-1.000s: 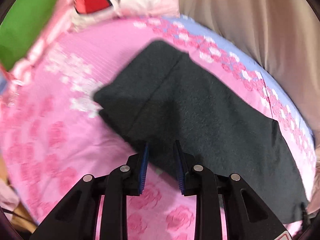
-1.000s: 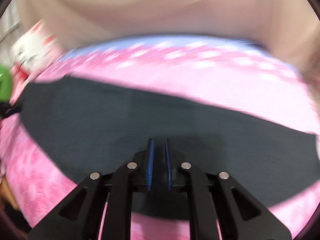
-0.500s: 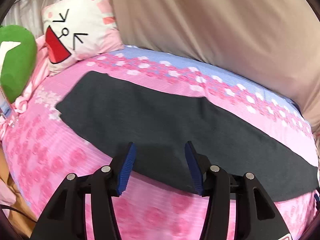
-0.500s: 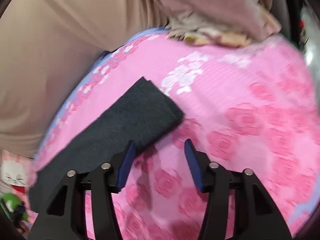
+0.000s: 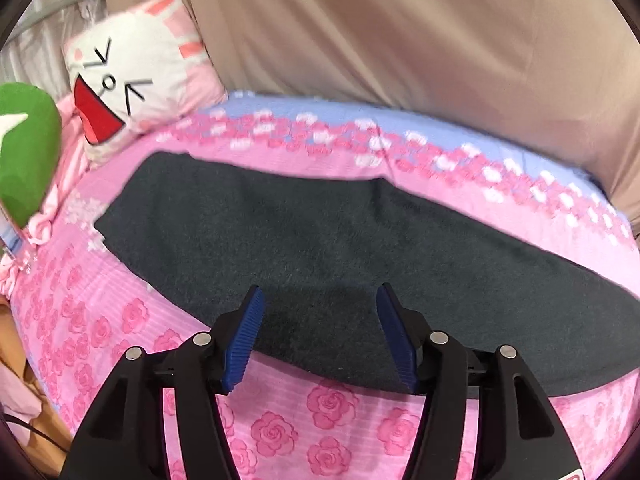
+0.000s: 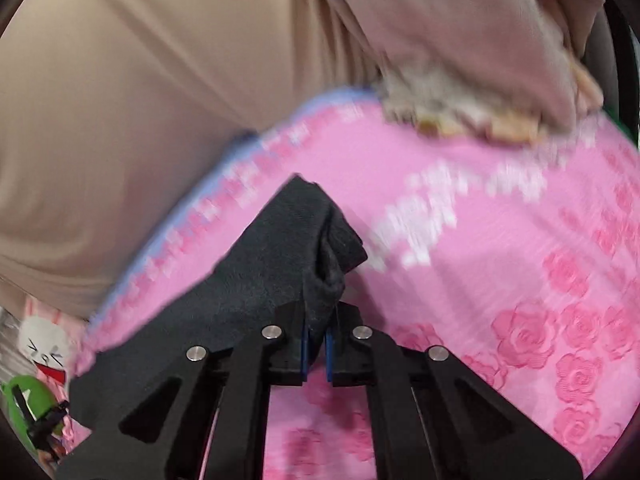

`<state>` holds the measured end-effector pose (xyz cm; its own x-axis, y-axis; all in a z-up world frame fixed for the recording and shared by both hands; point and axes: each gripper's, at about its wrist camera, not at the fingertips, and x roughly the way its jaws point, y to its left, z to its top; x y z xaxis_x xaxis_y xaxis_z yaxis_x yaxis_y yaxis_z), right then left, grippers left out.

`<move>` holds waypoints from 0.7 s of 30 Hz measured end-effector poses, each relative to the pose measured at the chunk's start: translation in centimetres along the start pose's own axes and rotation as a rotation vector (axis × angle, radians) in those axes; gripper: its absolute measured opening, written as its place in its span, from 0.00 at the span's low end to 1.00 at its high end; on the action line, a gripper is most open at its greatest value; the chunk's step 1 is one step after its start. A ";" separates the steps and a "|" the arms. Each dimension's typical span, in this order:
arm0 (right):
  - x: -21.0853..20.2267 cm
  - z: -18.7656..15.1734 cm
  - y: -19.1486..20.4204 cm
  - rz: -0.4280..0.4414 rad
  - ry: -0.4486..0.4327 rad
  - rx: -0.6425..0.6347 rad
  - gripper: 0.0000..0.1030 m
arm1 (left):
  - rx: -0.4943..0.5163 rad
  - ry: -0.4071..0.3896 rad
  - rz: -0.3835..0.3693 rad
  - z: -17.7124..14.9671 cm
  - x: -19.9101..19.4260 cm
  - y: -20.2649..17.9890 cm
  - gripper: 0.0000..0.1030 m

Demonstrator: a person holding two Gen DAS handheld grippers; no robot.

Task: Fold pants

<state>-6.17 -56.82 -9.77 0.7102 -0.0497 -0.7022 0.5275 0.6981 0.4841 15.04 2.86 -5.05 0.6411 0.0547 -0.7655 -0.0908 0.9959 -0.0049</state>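
The dark grey pants lie folded lengthwise in a long strip across the pink rose-patterned bed. My left gripper is open and empty, its blue pads over the near edge of the strip's middle. In the right wrist view my right gripper is shut on the leg-end of the pants, which bunches up and lifts off the sheet between the pads.
A white rabbit-face pillow and a green cushion sit at the bed's left end. A beige curtain hangs behind the bed. A pile of pale bedding lies at the right end.
My right gripper went from open beside the pants' leg end to shut on it, lifting the fabric. My left gripper stayed open and edged closer over the pants' middle.
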 end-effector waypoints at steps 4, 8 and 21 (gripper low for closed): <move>-0.4 -0.3 0.6 -0.007 -0.019 0.000 0.04 | -0.131 0.035 -0.018 0.0 1.7 4.2 0.55; -0.7 -0.3 1.7 -0.019 -0.039 0.009 0.04 | -0.234 0.040 0.015 0.1 1.8 9.5 0.55; -0.4 -9.4 36.7 0.443 0.032 -0.528 0.04 | -0.149 0.001 -0.033 -0.5 2.7 10.2 0.55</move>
<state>8.52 -24.46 3.42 0.7883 0.3360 -0.5154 -0.1127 0.9024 0.4159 15.52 13.12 -7.48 0.6452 0.0216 -0.7637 -0.1815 0.9753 -0.1258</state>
